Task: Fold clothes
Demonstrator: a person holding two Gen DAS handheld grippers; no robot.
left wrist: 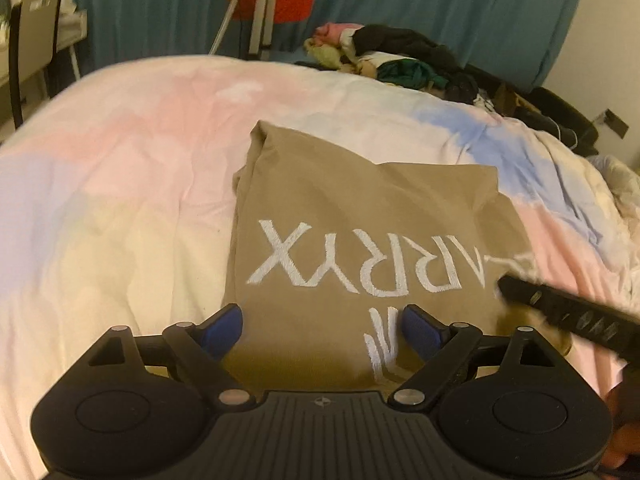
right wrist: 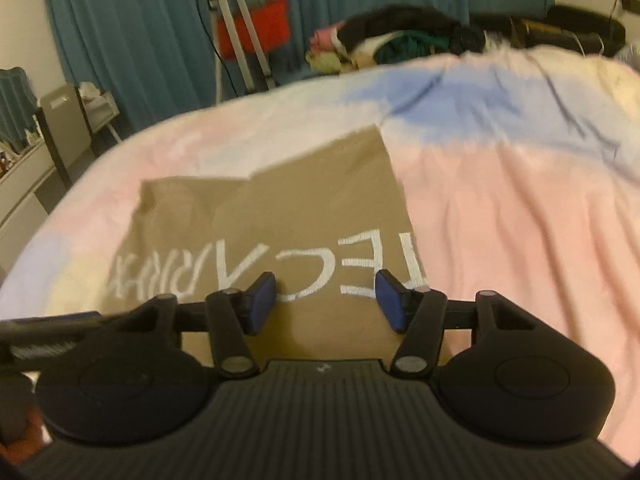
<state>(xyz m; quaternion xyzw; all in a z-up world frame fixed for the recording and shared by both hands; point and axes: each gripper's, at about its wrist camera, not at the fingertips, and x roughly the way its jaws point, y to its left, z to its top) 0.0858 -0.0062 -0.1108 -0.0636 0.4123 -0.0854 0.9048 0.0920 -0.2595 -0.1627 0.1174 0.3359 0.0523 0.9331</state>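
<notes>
A tan garment with white lettering point(left wrist: 352, 216) lies folded flat on the pastel bedspread point(left wrist: 120, 168). My left gripper point(left wrist: 322, 328) hovers over its near edge, open, with nothing between the blue pads point(left wrist: 224, 326). In the right wrist view the same tan garment point(right wrist: 280, 216) lies under my right gripper point(right wrist: 326, 300), whose blue pads point(right wrist: 262, 300) stand apart and grip nothing. The black body of the right gripper point(left wrist: 560, 308) shows at the right of the left wrist view, over the garment's right edge.
A heap of mixed clothes point(left wrist: 392, 56) lies at the far side of the bed. Teal curtains point(left wrist: 440, 0), a metal stand point(left wrist: 262, 4) with a red thing behind it, and a chair point(left wrist: 32, 40) at the left stand beyond the bed.
</notes>
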